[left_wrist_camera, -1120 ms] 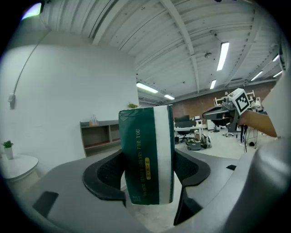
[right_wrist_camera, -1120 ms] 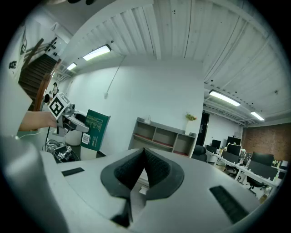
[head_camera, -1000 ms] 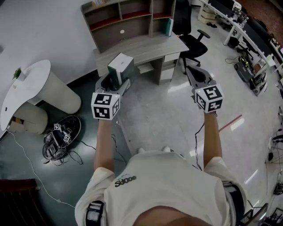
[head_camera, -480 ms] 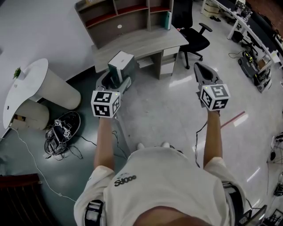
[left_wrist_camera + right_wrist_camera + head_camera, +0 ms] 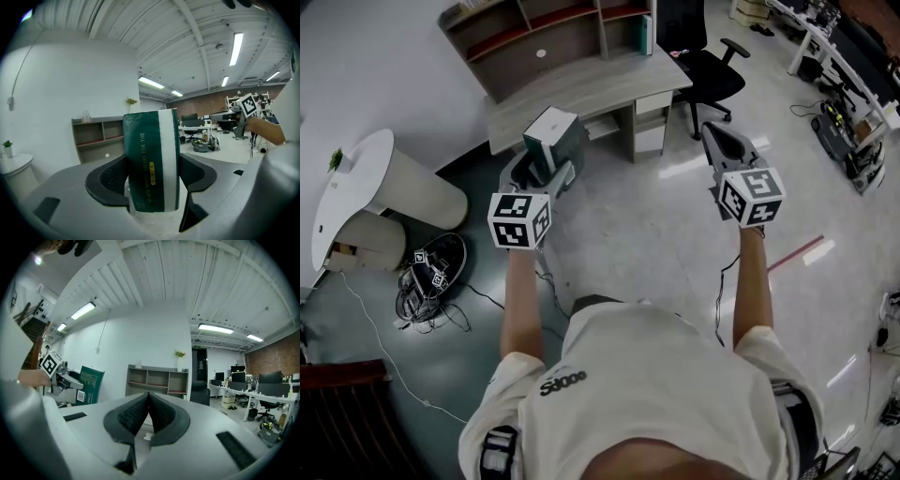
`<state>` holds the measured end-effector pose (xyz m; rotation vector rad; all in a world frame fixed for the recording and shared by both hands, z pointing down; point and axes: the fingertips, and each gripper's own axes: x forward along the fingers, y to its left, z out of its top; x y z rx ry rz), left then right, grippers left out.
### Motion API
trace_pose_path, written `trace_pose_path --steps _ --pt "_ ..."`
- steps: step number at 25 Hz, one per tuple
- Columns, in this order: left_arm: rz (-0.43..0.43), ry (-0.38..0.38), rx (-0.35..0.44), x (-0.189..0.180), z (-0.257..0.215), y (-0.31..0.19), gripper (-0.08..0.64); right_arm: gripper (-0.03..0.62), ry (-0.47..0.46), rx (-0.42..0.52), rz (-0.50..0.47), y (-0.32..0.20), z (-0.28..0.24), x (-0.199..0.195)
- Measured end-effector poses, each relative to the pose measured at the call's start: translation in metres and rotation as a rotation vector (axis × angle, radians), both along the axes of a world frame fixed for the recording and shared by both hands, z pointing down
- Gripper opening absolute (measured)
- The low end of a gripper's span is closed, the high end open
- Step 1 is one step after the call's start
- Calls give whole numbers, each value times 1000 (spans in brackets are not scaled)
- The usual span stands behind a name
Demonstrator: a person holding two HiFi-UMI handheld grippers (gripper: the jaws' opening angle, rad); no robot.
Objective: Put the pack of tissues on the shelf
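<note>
A dark green and white pack of tissues [image 5: 555, 139] stands upright between the jaws of my left gripper [image 5: 542, 171], which is shut on it; in the left gripper view the pack of tissues [image 5: 152, 161] fills the gap between both pads. My right gripper [image 5: 719, 148] is held out level with it to the right, its jaws pressed together on nothing, as the right gripper [image 5: 147, 414] view shows. The wooden shelf [image 5: 546, 36] sits on a desk [image 5: 581, 89] ahead, with open compartments. The shelf [image 5: 157, 379] also shows straight ahead in the right gripper view.
A black office chair [image 5: 705, 70] stands right of the desk. A round white table [image 5: 356, 186] is at the left, with a black bag [image 5: 431, 279] and cables on the floor below it. Desks with equipment [image 5: 848, 66] line the right side.
I have walked toward the desk: the shelf and desk sit closer and more central. Both grippers kept their hold and spacing, the right one rising slightly.
</note>
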<state>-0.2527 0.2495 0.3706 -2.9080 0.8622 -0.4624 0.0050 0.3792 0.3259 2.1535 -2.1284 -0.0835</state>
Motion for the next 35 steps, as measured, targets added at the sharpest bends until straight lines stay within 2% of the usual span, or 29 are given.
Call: trace_pose_path --steps 3,7,14,19,24,32,35 --pt "-11 -8 -3 11 4 1 336 5 26 -30 -18 -8 8 12" --pt "-29 -18 -3 21 6 -11 336 3 -1 -29 -44 -22 18 21" --pt "-36 -14 -22 45 21 -66 336 3 -3 -65 -37 -73 41 48" --pt "-35 24 -33 73 30 -145 336 3 11 -80 -20 -141 47 76" --pt "-44 57 -44 98 24 -237 336 3 19 -69 -29 -228 29 97" --pt "-64 80 -61 127 19 -362 336 4 9 -63 -48 -362 19 116" --pt "-69 82 -71 133 25 -397 336 5 -27 -67 -70 -402 24 116"
